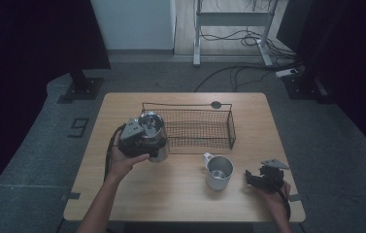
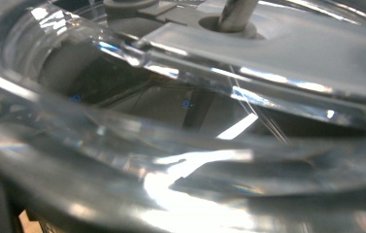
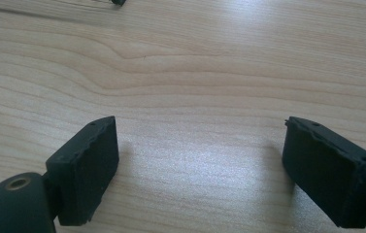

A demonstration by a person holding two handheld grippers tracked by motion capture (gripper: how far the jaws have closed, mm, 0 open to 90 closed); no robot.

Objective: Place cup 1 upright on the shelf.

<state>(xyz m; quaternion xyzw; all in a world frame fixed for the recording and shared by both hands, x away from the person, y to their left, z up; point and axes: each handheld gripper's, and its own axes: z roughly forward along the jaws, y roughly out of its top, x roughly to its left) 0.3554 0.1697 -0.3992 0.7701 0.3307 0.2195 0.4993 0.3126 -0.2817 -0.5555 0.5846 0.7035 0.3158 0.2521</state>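
Note:
A clear glass pot with a shiny metal lid [image 1: 154, 127] stands at the left front corner of a black wire basket [image 1: 231, 127]. My left gripper [image 1: 142, 141] grips it from the left side, held in a hand. The left gripper view looks through the pot's curved glass wall [image 2: 180, 145] from very close, with a metal rod [image 2: 236, 12] at its top; the jaws are hidden there. A steel mug [image 1: 218, 171] sits front of the basket. My right gripper [image 1: 255, 178] rests low on the table, right of the mug, its jaws wide open [image 3: 200, 165] over bare wood.
The wooden table [image 1: 171, 196] has free room along its front and left. A small dark disc [image 1: 216, 104] lies behind the basket. Beyond the table are grey floor, stand bases and cables.

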